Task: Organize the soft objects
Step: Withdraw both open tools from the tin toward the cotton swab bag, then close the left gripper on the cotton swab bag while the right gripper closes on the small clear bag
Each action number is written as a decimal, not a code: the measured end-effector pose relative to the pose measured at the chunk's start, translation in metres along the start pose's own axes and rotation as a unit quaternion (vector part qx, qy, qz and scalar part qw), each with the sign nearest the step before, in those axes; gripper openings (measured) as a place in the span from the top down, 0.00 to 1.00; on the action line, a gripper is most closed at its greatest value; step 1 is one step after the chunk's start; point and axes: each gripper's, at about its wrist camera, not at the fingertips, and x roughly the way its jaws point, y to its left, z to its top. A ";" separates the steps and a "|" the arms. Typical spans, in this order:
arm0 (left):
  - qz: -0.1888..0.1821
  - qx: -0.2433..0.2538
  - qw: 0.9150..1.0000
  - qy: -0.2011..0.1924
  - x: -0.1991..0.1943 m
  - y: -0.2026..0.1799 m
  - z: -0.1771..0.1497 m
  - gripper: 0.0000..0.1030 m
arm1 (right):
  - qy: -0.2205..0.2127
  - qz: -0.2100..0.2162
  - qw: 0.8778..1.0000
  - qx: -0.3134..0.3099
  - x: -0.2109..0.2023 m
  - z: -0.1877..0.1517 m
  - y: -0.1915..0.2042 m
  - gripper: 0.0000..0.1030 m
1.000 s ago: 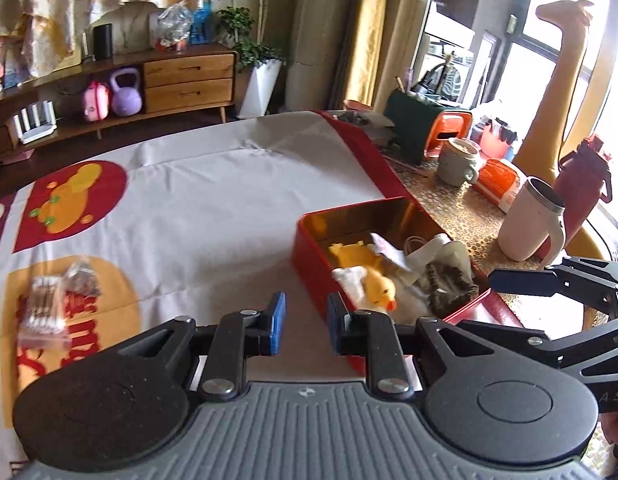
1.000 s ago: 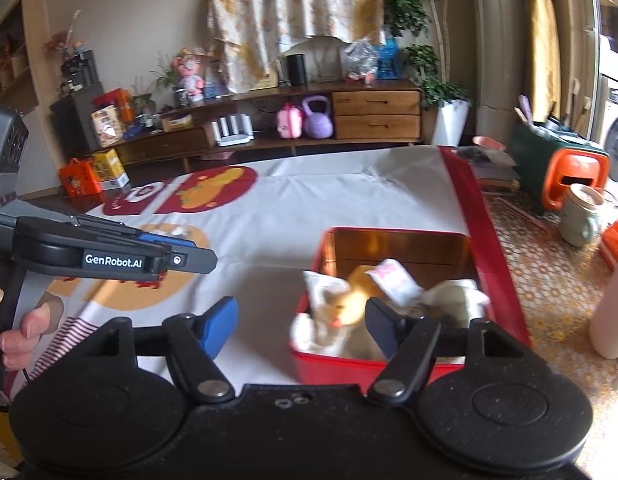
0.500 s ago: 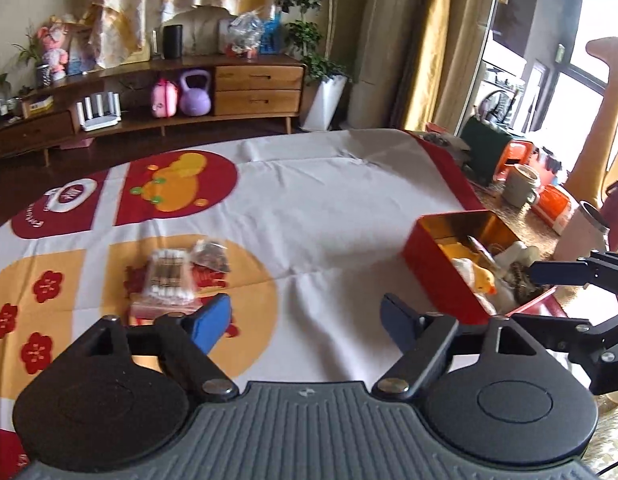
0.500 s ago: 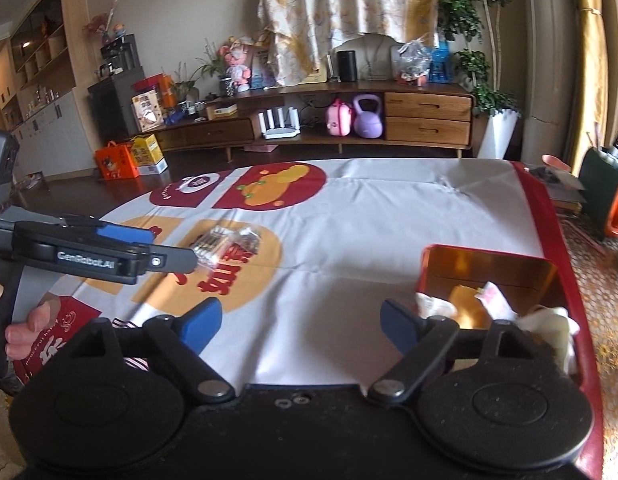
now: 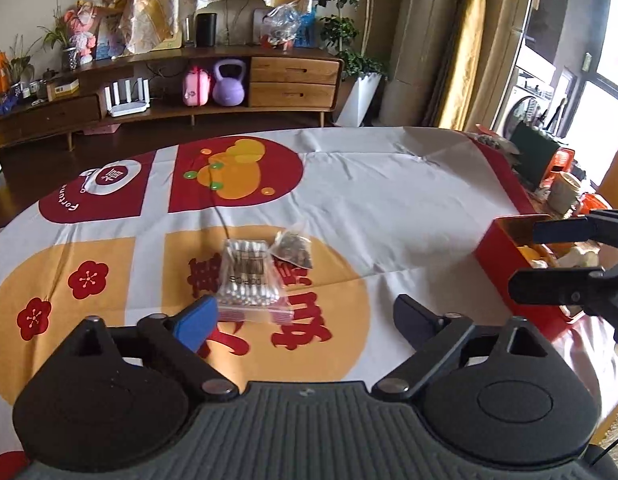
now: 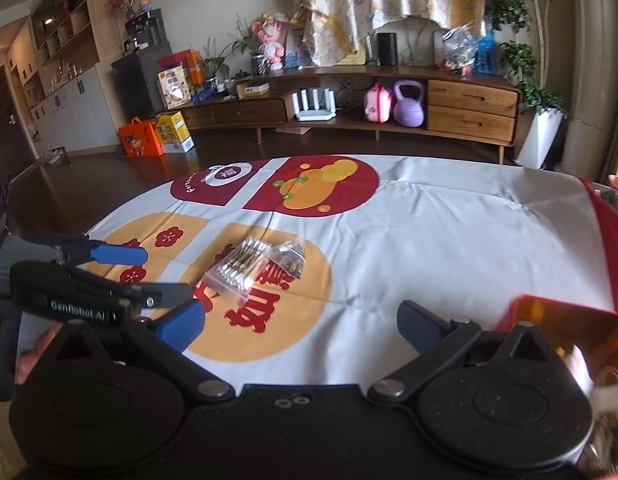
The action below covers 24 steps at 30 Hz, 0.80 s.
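A clear bag of cotton swabs (image 5: 249,278) lies on the patterned tablecloth, with a small clear pouch of dark bits (image 5: 293,249) touching its right side. Both also show in the right wrist view: the swab bag (image 6: 239,270) and the pouch (image 6: 289,258). My left gripper (image 5: 303,318) is open and empty, hovering just short of the swab bag. My right gripper (image 6: 301,322) is open and empty, to the right. A red tin box (image 5: 505,264) holding soft toys sits at the table's right; it shows in the right wrist view (image 6: 565,316).
The tablecloth (image 5: 389,208) covers a round table. A mug (image 5: 563,192) and clutter stand on a side surface beyond the box. A wooden sideboard (image 6: 389,108) with a purple kettlebell (image 6: 409,104) lines the far wall.
Both grippers have swung left, away from the red box toward the swab bag. The left gripper's jaws have opened from nearly closed to wide.
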 end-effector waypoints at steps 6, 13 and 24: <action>0.025 -0.005 1.000 -0.003 0.025 0.018 0.000 0.02 | 0.018 0.003 1.000 -0.003 0.041 0.018 -0.001 0.01; 0.031 -0.013 0.999 0.025 0.066 0.033 0.003 0.02 | 0.048 0.008 0.999 0.012 0.094 0.034 -0.007 0.01; 0.073 -0.036 0.996 0.023 0.115 0.040 -0.001 0.02 | 0.081 0.026 0.996 -0.004 0.162 0.046 -0.007 0.08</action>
